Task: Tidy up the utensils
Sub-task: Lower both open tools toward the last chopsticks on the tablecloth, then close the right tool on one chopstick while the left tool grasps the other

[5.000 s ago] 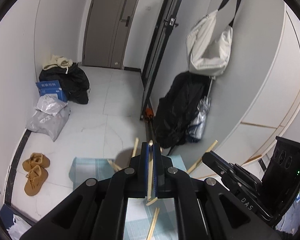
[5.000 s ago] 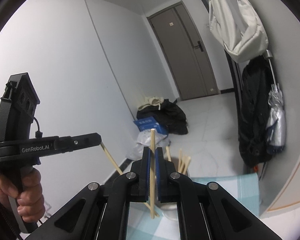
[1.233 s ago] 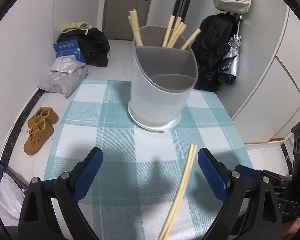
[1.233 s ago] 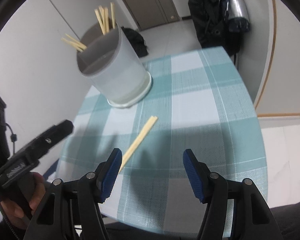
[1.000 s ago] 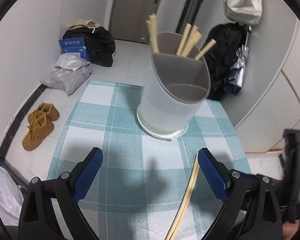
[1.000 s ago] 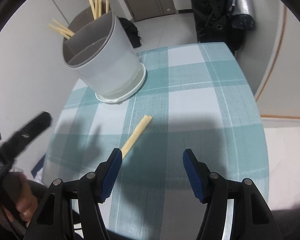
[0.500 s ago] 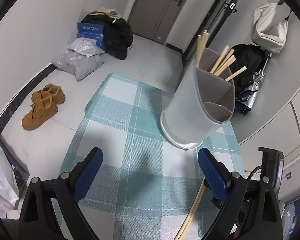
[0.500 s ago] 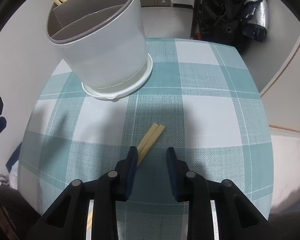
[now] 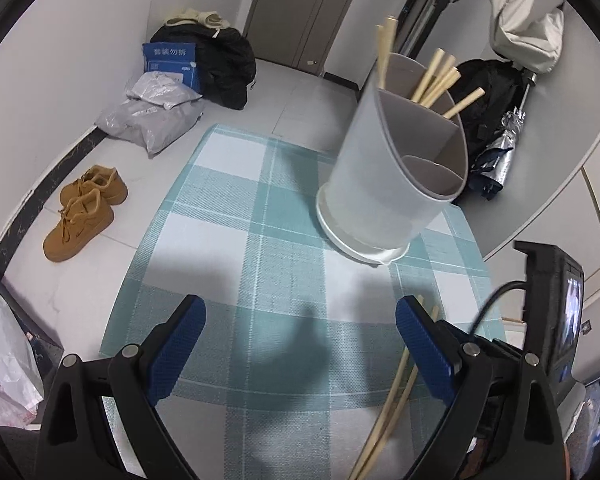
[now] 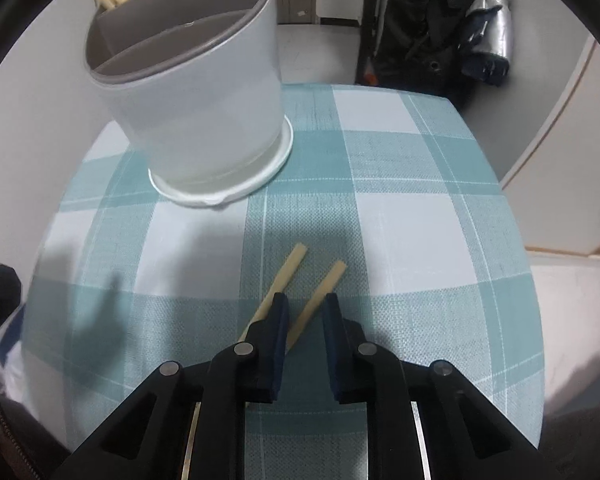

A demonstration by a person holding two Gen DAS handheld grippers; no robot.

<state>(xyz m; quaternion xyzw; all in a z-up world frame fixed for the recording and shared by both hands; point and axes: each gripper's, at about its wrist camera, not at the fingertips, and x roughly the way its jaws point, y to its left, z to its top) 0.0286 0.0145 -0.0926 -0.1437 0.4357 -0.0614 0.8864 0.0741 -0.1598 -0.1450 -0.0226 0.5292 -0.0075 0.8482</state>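
Right claw [image 10: 305, 305] closing around one chopstick [image 10: 318, 298].

Two matte black plastic two-finger grippers: left one [image 9: 300, 352] with ribbed blue rubber pads [image 9: 176, 350] and silver pivot screws; right one [image 10: 306, 322] built alike, pads darker blue, closing. Beside it in the left view, a black cable and small lit screen.
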